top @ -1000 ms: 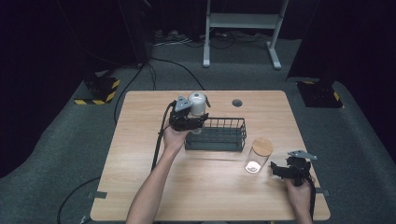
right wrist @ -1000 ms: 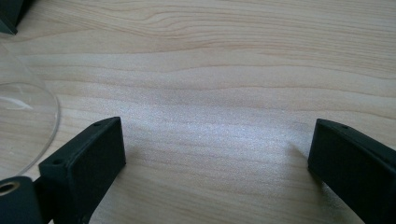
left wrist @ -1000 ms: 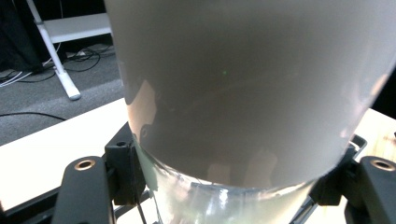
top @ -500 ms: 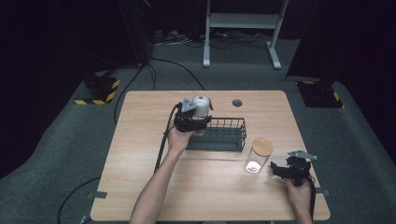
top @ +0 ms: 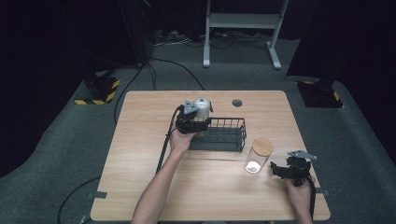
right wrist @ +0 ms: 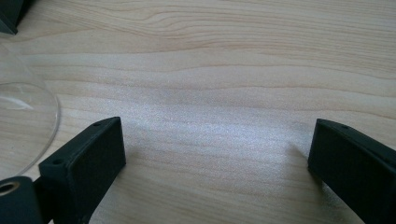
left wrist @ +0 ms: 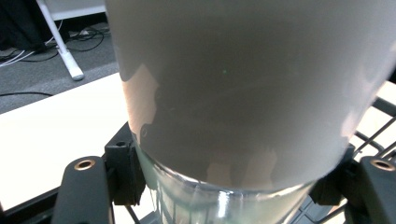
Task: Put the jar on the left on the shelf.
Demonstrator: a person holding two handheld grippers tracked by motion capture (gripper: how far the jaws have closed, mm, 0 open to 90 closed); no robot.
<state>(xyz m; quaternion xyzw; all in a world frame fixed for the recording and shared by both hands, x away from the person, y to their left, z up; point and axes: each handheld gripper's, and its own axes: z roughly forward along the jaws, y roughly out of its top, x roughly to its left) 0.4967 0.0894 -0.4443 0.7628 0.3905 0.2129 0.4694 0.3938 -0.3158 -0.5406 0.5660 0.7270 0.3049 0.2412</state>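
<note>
Your left gripper [top: 198,122] is clamped on a jar [top: 202,108] with a grey metal-looking lid. In the left gripper view both jaws press against the jar's [left wrist: 243,93] sides, with the clear glass body showing below the grey band. You cannot close further; the jar fills the gap.

You hold the jar above the left end of the black wire basket [top: 224,134], at its near-left corner. Basket wires [left wrist: 373,140] show just behind the jar in the left gripper view.

Your right gripper [top: 280,169] rests low over the table [top: 140,186] near the right front edge. Its jaws stand wide apart with nothing between them; bare wood shows in the gap. A second glass jar [top: 258,155] with a wooden lid stands just to its left, apart from it. Its curved glass wall [right wrist: 23,126] sits beside one jaw in the right gripper view.

Compared with a second ago, the left gripper and its jar have shifted right and down, from beside the basket's left end to over it. The right gripper has not moved.

The table is open to the left of the basket and along the front. The basket's back rim lies near the table's far edge.
</note>
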